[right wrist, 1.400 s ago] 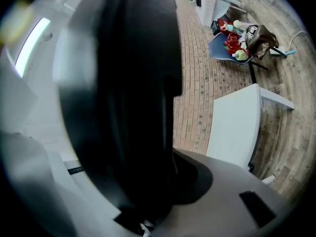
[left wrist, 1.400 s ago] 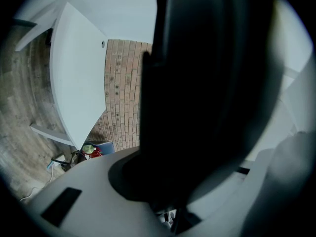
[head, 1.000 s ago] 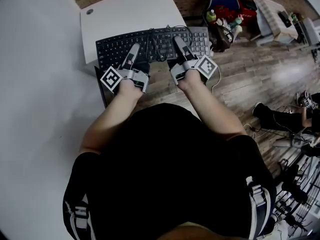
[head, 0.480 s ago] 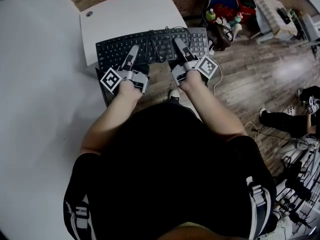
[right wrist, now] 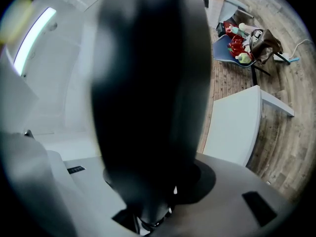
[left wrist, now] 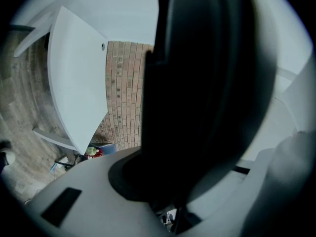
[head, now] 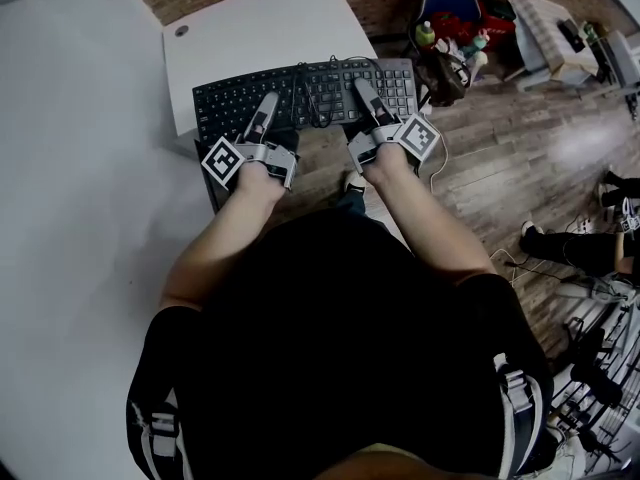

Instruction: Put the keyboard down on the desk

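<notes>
a: where's the keyboard at right now?

b: the black keyboard (head: 300, 93) lies along the near edge of the white counter (head: 250, 28), with its right end sticking out past the counter's right edge. a black cable (head: 312, 106) is looped over the keys around the middle. can't tell if it's fully resting flat.

a: and the grippers?

b: both are on its near long edge. the left gripper (head: 268, 100) is pinched tight on the keyboard's left half. the right gripper (head: 361, 85) has the edge between its jaws, but they've just been opening and now stand spread, not squeezing it. there's wood floor (head: 500, 158) off to the right.
</notes>
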`<state>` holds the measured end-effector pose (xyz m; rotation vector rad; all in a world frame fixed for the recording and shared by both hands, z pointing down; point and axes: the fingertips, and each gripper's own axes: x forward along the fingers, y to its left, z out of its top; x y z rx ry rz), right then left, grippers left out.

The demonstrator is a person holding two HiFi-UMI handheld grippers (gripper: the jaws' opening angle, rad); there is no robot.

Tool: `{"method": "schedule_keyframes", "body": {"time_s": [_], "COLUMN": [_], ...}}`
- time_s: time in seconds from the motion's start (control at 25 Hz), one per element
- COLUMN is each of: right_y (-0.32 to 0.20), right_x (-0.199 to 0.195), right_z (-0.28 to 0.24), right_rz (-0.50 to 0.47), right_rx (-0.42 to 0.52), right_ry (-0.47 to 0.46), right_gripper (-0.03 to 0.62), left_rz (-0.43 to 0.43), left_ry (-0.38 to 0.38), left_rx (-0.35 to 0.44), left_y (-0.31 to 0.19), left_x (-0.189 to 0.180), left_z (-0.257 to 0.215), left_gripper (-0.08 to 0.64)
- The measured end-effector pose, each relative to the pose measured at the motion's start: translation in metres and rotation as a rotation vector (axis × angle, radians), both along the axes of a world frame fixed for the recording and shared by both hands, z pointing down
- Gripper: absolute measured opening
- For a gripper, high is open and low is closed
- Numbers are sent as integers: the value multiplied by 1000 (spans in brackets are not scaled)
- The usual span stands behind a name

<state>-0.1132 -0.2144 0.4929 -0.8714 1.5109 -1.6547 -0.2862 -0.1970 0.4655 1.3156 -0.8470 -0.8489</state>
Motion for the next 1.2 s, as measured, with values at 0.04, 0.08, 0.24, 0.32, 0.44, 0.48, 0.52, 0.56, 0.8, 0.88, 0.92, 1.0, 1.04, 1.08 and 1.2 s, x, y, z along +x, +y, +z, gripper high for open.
{"method": "schedule_keyframes", "body": {"time_s": [0.04, 0.08, 0.24, 0.32, 0.44, 0.48, 0.52, 0.56, 0.8, 0.88, 0.92, 1.0, 1.04, 1.08, 1.2], "right_y": [0, 0, -1, -1, -2, -2, -2, -3, 2, 3, 2, 1, 1, 1, 1], "right_x": [1, 1, 0, 4, 8, 7, 6, 5, 1, 0, -1, -2, -2, -1, -2], "right_z": [0, 0, 5, 10, 19, 21, 21, 19, 4, 8, 11, 15, 13, 10, 7], "right_rz": [8, 14, 11, 8, 5, 2, -1, -6, -39, -44, -45, -44, -42, -41, -46], "right_rx": [-5, -6, 5, 2, 1, 3, 5, 6, 18, 18, 16, 14, 17, 23, 36], "right_ry": [-1, -2, -2, 0, -1, -3, -6, -9, -35, -48, -51, -51, -52, -55, -58], "right_gripper": [178, 178, 178, 178, 178, 178, 178, 178, 179, 178, 178, 175, 169, 160, 153], "left_rz": [-3, -7, -17, -20, -27, -31, -34, -38, -33, -34, -36, -40, -42, -43, -52], "left_ry": [-4, -7, -11, -6, -10, -12, -12, -13, -36, -33, -32, -37, -41, -43, -44], "left_rx": [0, 2, 10, 12, 9, 8, 9, 10, 29, 36, 38, 37, 39, 42, 46], "left_y": [1, 3, 4, 4, 4, 4, 4, 3, 0, 1, 1, 1, 2, 3, 5], "left_x": [-4, -8, -15, -10, -7, -7, -7, -8, 6, 9, 9, 7, 7, 7, 6], "left_z": [-1, -1, 5, 7, 17, 20, 21, 19, -1, 2, 4, 6, 5, 3, 0], "left_gripper": [81, 81, 81, 81, 81, 81, 81, 81, 83, 84, 84, 84, 84, 84, 84]}}
